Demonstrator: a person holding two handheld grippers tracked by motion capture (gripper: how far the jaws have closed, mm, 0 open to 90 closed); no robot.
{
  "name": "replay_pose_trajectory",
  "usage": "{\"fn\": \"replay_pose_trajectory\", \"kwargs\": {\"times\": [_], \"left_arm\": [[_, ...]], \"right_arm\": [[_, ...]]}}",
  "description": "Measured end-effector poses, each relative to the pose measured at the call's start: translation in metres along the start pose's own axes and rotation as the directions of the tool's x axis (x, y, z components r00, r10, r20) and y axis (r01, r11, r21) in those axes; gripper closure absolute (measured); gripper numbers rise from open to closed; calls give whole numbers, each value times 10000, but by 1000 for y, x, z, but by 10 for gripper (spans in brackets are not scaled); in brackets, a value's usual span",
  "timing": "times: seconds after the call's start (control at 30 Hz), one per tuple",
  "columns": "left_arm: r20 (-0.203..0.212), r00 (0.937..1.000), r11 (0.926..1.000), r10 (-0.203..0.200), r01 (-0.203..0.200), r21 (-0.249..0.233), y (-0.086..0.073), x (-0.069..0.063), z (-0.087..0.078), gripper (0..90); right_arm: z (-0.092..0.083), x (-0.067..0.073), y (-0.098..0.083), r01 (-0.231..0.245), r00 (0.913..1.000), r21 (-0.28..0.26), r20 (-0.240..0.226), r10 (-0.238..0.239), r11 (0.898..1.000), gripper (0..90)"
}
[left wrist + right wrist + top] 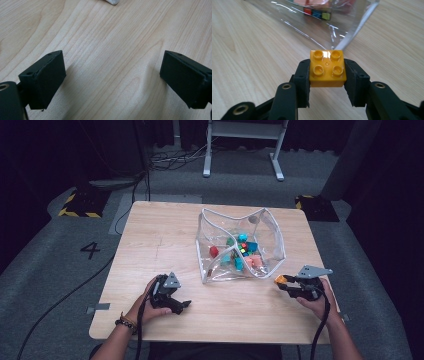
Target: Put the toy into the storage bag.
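A yellow-orange four-stud brick sits clamped between the black jaws of my right gripper, held just above the wood. From above, that brick shows at the tip of the right gripper, close to the near right corner of a clear plastic bag holding several coloured bricks. The bag's edge lies right ahead of the held brick. My left gripper rests on the table near the front left, jaws wide apart with only bare wood between them.
The wooden table has free room at the left and along the front. Cables trail from both grippers over the near edge. Grey floor with a white frame stand lies beyond the table.
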State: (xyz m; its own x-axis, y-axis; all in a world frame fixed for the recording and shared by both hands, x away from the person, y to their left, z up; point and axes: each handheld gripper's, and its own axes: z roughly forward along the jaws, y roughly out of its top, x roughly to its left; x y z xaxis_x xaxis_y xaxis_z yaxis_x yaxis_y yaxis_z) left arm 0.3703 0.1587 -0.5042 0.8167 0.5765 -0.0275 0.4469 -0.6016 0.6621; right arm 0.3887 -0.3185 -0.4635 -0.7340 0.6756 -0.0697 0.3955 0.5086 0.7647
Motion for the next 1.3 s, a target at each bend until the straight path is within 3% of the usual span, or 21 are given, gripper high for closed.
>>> {"fn": "replay_pose_trajectory", "kwargs": {"times": [0.07,0.37,0.7,0.97,1.3], "left_arm": [[-8,10000,10000,-17,17,-11,0,0,0,66],[-9,10000,10000,-7,7,-8,0,0,0,65],[3,10000,10000,0,0,4,0,0,0,66],[-7,10000,10000,-11,11,-8,0,0,0,65],[1,10000,10000,11,-11,8,0,0,0,66]], "right_arm": [[-2,-5,-1,-273,9995,-112,164,275,9996,597],[-10,-19,1,-544,9968,-265,578,558,9982,597],[-32,-31,20,-738,9918,-798,988,816,9941,597],[-43,-40,33,-628,9894,-989,1241,750,9931,597],[-70,-37,69,-318,9882,-1485,1434,534,9884,597]]}}
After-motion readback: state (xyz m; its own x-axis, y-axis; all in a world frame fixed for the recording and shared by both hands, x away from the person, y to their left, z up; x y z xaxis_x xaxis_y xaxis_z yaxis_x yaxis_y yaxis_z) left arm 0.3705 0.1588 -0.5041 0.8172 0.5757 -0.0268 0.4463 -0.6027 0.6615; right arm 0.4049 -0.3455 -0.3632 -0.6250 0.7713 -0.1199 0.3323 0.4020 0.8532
